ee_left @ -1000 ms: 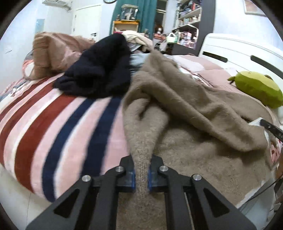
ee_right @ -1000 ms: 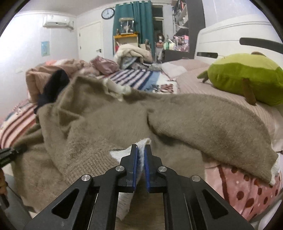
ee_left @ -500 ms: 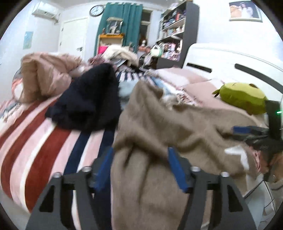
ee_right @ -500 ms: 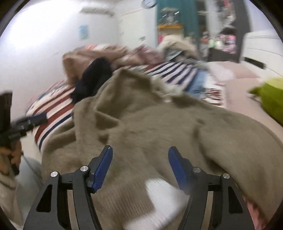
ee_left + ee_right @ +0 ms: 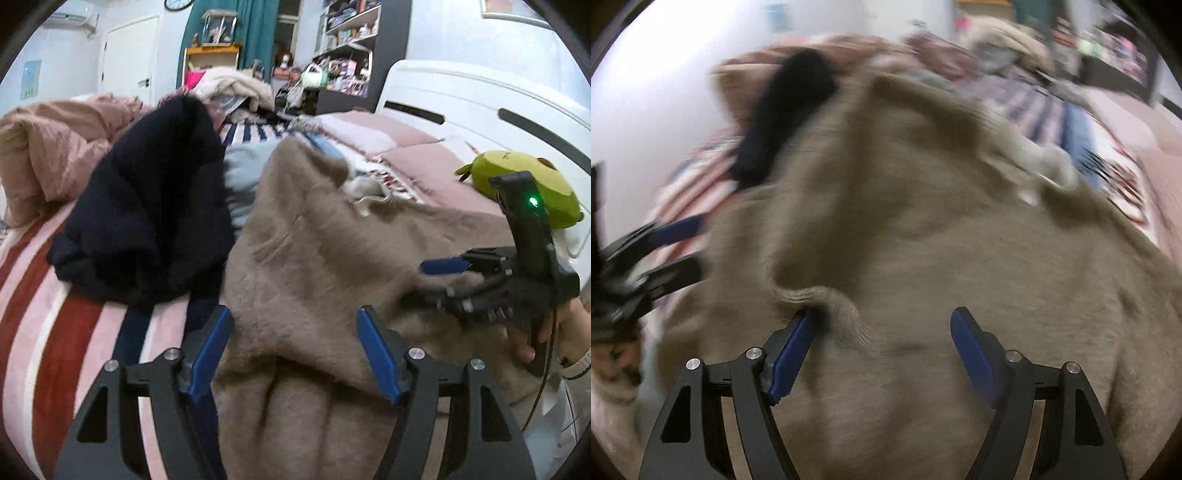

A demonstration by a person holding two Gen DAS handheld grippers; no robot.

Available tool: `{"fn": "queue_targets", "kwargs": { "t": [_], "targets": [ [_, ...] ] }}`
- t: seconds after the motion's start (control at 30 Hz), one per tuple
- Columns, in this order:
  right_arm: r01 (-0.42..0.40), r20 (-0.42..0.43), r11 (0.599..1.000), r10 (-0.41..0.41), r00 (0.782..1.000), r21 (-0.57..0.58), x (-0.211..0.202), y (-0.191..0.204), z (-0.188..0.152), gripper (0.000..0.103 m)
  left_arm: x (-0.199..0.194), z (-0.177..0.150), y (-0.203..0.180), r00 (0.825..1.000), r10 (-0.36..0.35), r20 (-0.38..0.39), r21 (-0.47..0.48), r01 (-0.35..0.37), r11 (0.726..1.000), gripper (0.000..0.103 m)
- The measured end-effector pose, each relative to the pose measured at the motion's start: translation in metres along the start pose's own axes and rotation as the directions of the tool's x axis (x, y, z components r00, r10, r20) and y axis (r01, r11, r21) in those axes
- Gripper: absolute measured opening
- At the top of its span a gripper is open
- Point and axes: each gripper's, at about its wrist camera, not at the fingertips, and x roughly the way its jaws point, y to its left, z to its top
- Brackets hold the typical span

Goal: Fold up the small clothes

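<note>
A fuzzy taupe sweater (image 5: pixel 325 258) lies spread and rumpled across the striped bed, filling the blurred right wrist view (image 5: pixel 923 240). My left gripper (image 5: pixel 293 347) hovers over its near edge, jaws opening, pads apart and pressing on nothing. My right gripper (image 5: pixel 882 343) is over the sweater's middle, jaws opening; a ribbed hem fold (image 5: pixel 827 299) lies by its left pad, not clamped. Each gripper appears in the other's view: the right gripper (image 5: pixel 458 273) at the right, the left gripper (image 5: pixel 665 251) at the left edge.
A dark navy garment (image 5: pixel 155 206) lies heaped left of the sweater on the red, pink and navy striped blanket (image 5: pixel 55 332). A green plush toy (image 5: pixel 517 181) rests by the white headboard (image 5: pixel 480 96). A pink duvet (image 5: pixel 48 147) and more clothes are piled behind.
Both grippers let go of the sweater's edge and opened wide. The right one swung left over the sweater's middle and tipped downward; the left one pulled back and shifted sideways.
</note>
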Motion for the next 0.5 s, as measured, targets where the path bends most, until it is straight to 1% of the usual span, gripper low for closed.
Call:
{"fn": "queue_targets", "kwargs": {
  "t": [0.07, 0.1, 0.13, 0.2, 0.23, 0.27, 0.3, 0.33, 0.37, 0.43, 0.47, 0.5],
  "targets": [
    [0.127, -0.033, 0.992, -0.126, 0.991, 0.028, 0.013, -0.014, -0.001, 0.072, 0.010, -0.004, 0.006, 0.999, 0.021, -0.023, -0.008, -0.022, 1.000, 0.067],
    [0.165, -0.045, 0.986, -0.164, 0.985, 0.020, 0.018, -0.020, -0.004, 0.072, 0.015, -0.006, 0.009, 0.999, 0.033, -0.038, -0.011, -0.033, 0.999, 0.067],
    [0.170, -0.062, 0.985, -0.169, 0.984, 0.022, 0.022, -0.025, -0.007, 0.072, 0.019, -0.008, 0.012, 0.998, 0.040, -0.052, -0.015, -0.040, 0.999, 0.067],
    [0.148, -0.066, 0.988, -0.144, 0.987, 0.051, 0.021, -0.033, -0.010, 0.072, 0.023, -0.010, 0.015, 0.997, 0.042, -0.065, -0.024, -0.044, 0.999, 0.067],
    [0.158, -0.065, 0.986, -0.155, 0.986, 0.049, 0.018, -0.033, -0.009, 0.072, 0.022, -0.010, 0.015, 0.997, 0.039, -0.061, -0.030, -0.041, 0.999, 0.067],
    [0.176, -0.051, 0.983, -0.174, 0.983, 0.041, 0.011, -0.031, -0.009, 0.072, 0.017, -0.009, 0.014, 0.998, 0.036, -0.046, -0.034, -0.037, 0.999, 0.067],
    [0.175, -0.028, 0.984, -0.174, 0.984, 0.036, 0.001, -0.030, -0.009, 0.072, 0.012, -0.007, 0.012, 0.999, 0.033, -0.030, -0.033, -0.034, 0.999, 0.067],
    [0.156, 0.015, 0.987, -0.156, 0.988, 0.036, -0.017, -0.029, -0.012, 0.072, 0.005, -0.005, 0.009, 0.999, 0.031, -0.012, -0.026, -0.032, 0.999, 0.067],
    [0.145, 0.038, 0.989, -0.146, 0.988, 0.042, -0.028, -0.028, -0.015, 0.073, -0.005, -0.002, 0.002, 0.999, 0.035, 0.009, -0.016, -0.034, 0.999, 0.067],
    [0.117, 0.113, 0.989, -0.128, 0.985, 0.094, -0.075, -0.035, -0.030, 0.073, -0.018, 0.003, -0.008, 0.999, 0.041, 0.036, -0.003, -0.041, 0.999, 0.069],
    [0.111, 0.133, 0.987, -0.126, 0.983, 0.119, -0.088, -0.039, -0.035, 0.073, -0.026, 0.005, -0.015, 0.998, 0.041, 0.051, 0.007, -0.042, 0.999, 0.070],
    [0.102, 0.163, 0.981, -0.129, 0.978, 0.166, -0.109, -0.045, -0.048, 0.073, -0.035, 0.006, -0.023, 0.997, 0.041, 0.071, 0.019, -0.043, 0.999, 0.070]
  ]
}}
